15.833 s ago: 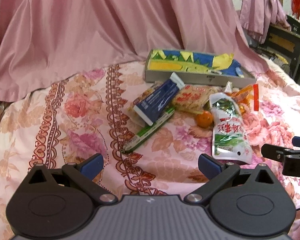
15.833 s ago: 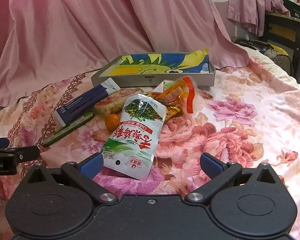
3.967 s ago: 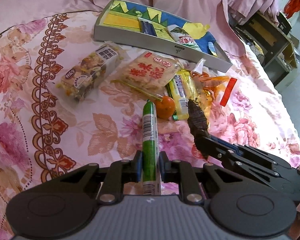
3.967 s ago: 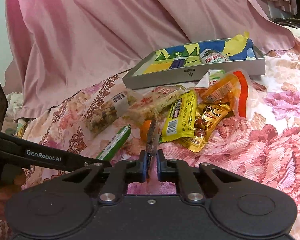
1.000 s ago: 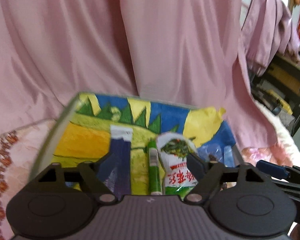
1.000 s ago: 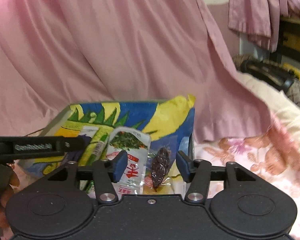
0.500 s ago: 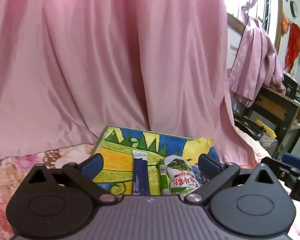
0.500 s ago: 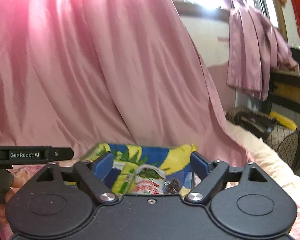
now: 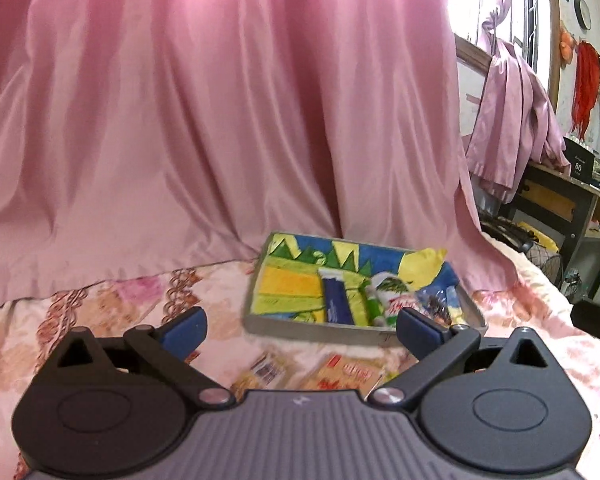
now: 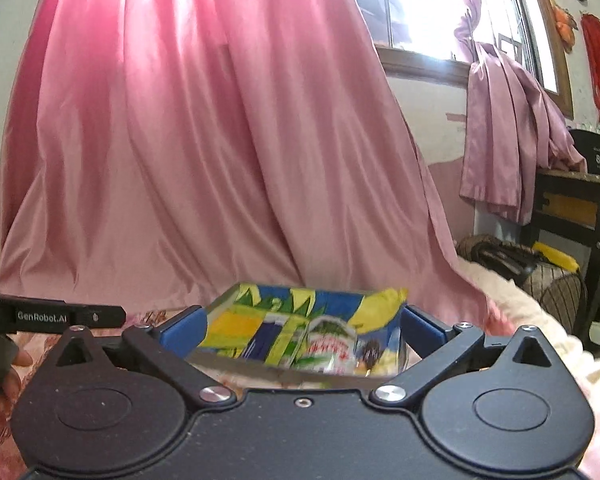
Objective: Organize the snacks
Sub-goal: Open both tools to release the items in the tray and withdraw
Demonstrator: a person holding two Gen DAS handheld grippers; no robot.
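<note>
A grey-rimmed tray (image 9: 320, 330) with a bright cartoon lining lies on the floral bedspread. It holds a blue packet (image 9: 336, 300), a green stick (image 9: 374, 310), a white-and-green pouch (image 9: 396, 300) and a dark snack (image 9: 436, 304). My left gripper (image 9: 300, 328) stands open and empty, short of the tray's near rim. Two snack packets (image 9: 264, 372) (image 9: 348, 368) lie on the bedspread under it. My right gripper (image 10: 302, 330) hovers in front of the same tray (image 10: 260, 364); its jaws are opening with nothing between them. The left gripper's finger (image 10: 52, 316) shows at the left edge.
A pink curtain (image 9: 220, 140) hangs right behind the tray. A dark desk (image 10: 572, 208) with draped pink cloth stands at the right, a wicker basket (image 10: 556, 284) beside it. A hand (image 10: 8, 376) holds the left gripper.
Both grippers have drawn back from the tray and risen, so the tray looks smaller. The right jaws have spread wider. The green stick and the dark snack stay in the tray.
</note>
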